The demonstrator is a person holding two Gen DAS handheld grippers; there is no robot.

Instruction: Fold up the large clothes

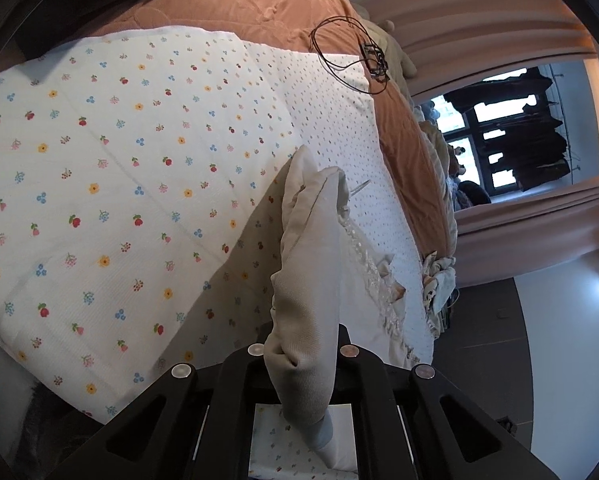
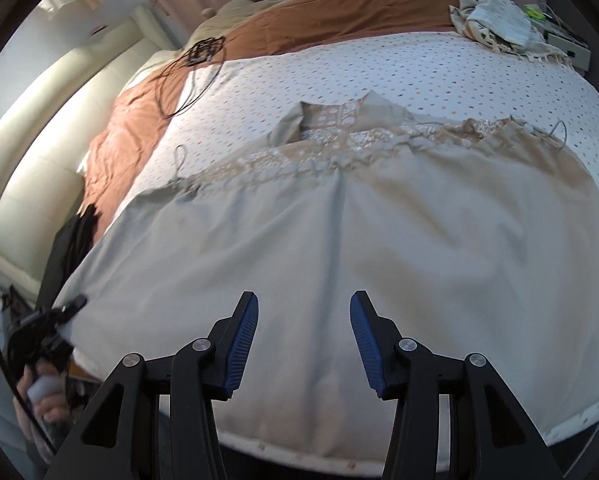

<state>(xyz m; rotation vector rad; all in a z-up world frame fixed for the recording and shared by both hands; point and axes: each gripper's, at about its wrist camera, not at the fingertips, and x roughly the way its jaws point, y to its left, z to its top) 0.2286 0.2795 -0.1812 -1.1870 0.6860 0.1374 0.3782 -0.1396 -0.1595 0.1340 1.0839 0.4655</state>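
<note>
left gripper (image 2: 69,308) clamps dress (image 2: 339,248) hem edge | right gripper (image 2: 303,340) agape, probably clear above

Counted two grippers: the right gripper (image 2: 303,344) at bottom centre of its own view and the left gripper (image 2: 65,312) at the lower left edge, plus one hand (image 2: 39,396) visible below it. Soft goods: one beige dress (image 2: 339,240) mid-frame, one floral sheet (image 2: 379,68) under it, one rust-brown quilt (image 2: 339,12) across the top, one crumpled cloth pile (image 2: 499,24) upper right. Also one black cable coil (image 2: 195,64) upper left, and one window (image 1: 499,136) at the right of the left wrist view.
</note>
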